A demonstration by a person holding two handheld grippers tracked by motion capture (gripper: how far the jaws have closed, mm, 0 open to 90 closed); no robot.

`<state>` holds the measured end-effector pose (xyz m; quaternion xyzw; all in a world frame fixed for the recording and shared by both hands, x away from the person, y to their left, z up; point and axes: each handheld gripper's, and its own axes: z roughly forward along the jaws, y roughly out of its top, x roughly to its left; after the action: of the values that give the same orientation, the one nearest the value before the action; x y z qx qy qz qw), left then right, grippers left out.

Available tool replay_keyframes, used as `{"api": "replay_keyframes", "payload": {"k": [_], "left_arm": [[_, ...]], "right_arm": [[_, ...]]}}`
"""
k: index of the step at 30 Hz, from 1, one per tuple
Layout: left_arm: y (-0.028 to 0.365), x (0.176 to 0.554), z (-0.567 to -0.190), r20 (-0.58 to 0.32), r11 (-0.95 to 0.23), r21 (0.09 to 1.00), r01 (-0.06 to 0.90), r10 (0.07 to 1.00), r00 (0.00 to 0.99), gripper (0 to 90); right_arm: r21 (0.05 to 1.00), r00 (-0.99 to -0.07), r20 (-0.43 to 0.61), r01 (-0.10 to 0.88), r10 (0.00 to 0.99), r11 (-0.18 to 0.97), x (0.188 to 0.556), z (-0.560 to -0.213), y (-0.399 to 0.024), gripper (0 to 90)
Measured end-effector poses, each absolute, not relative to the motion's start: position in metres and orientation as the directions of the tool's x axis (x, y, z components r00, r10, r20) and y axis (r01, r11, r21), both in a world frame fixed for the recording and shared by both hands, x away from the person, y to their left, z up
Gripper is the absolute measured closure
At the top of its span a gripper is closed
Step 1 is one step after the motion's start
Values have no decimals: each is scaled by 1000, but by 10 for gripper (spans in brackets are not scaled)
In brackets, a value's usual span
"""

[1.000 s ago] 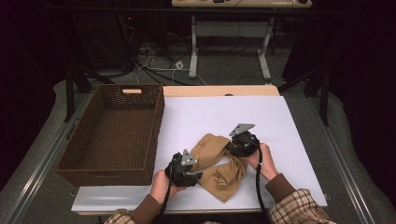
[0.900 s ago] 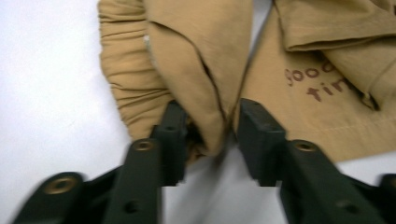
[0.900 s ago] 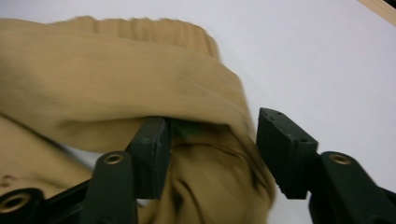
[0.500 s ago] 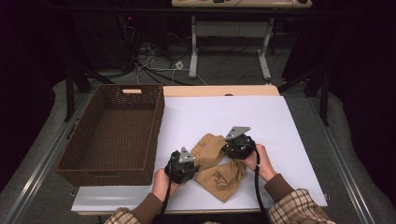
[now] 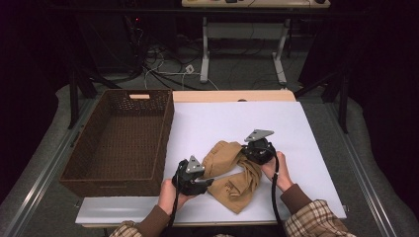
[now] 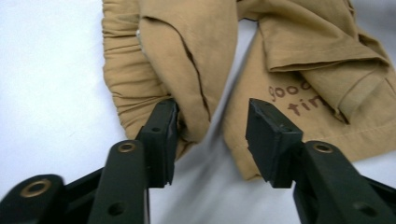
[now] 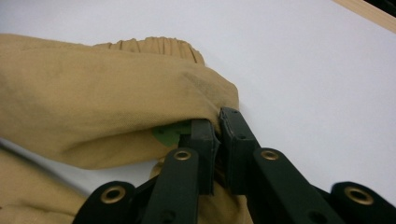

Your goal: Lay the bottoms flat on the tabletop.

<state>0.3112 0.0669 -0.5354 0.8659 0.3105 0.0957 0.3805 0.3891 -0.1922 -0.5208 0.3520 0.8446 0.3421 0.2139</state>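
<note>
Your right gripper (image 7: pixel 217 128) has just been closing and now pinches a fold of the crumpled tan cotton shirt (image 5: pixel 232 173), which lies on the white table (image 5: pixel 306 138) between your two hands. Your left gripper (image 6: pixel 212 140) has just been opening, its jaws apart with a shirt fold loose between them. The brown woven basket (image 5: pixel 118 138) sits to your left, nearer your left hand.

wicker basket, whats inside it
The wicker basket shows only its bare woven floor and walls in the high view; nothing lies in it. Its near wall hides a strip of floor.
</note>
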Motion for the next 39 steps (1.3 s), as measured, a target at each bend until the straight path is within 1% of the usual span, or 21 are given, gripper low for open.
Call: {"api": "replay_keyframes", "payload": {"k": [4, 9, 17, 22, 24, 27, 28, 29, 30, 32, 33, 35, 37, 39], "left_arm": [[62, 309, -537, -79, -545, 699, 463, 584, 808, 490], [58, 309, -541, -93, -575, 671, 468, 561, 822, 491], [58, 312, -546, -111, -604, 628, 491, 555, 824, 492], [56, 311, -548, -113, -597, 634, 490, 556, 823, 495], [55, 311, -550, -110, -597, 640, 485, 553, 826, 498], [51, 311, -553, -108, -590, 649, 480, 553, 826, 505], [49, 310, -553, -108, -589, 650, 481, 554, 825, 505], [48, 310, -554, -104, -586, 653, 480, 558, 823, 506], [48, 310, -554, -100, -586, 655, 477, 559, 823, 509], [46, 309, -554, -93, -584, 656, 478, 566, 819, 517], [46, 309, -555, -92, -582, 657, 478, 568, 818, 529], [47, 309, -555, -90, -581, 660, 477, 569, 818, 568], [48, 310, -555, -98, -575, 663, 479, 567, 818, 621], [48, 310, -555, -103, -572, 666, 479, 565, 818, 684]], "right_arm": [[731, -640, -122, 459, 758, 505, 391, -521, -197, 843], [715, -641, -123, 472, 757, 515, 392, -523, -198, 833], [714, -615, -116, 494, 780, 496, 394, -524, -202, 830], [710, -616, -119, 495, 779, 500, 394, -524, -203, 817], [712, -623, -124, 486, 772, 507, 393, -523, -202, 786], [713, -649, -125, 468, 751, 523, 392, -522, -200, 671], [712, -656, -136, 457, 743, 534, 391, -520, -198, 611], [712, -669, -133, 449, 732, 540, 390, -519, -197, 571], [710, -683, -144, 433, 716, 555, 389, -518, -195, 543], [706, -687, -178, 409, 705, 578, 388, -518, -190, 518], [706, -693, -182, 403, 698, 583, 387, -518, -188, 519], [699, -692, -198, 396, 694, 595, 387, -519, -185, 568], [699, -685, -217, 389, 696, 601, 388, -520, -184, 701], [709, -669, -215, 394, 711, 585, 389, -521, -186, 808]]}}
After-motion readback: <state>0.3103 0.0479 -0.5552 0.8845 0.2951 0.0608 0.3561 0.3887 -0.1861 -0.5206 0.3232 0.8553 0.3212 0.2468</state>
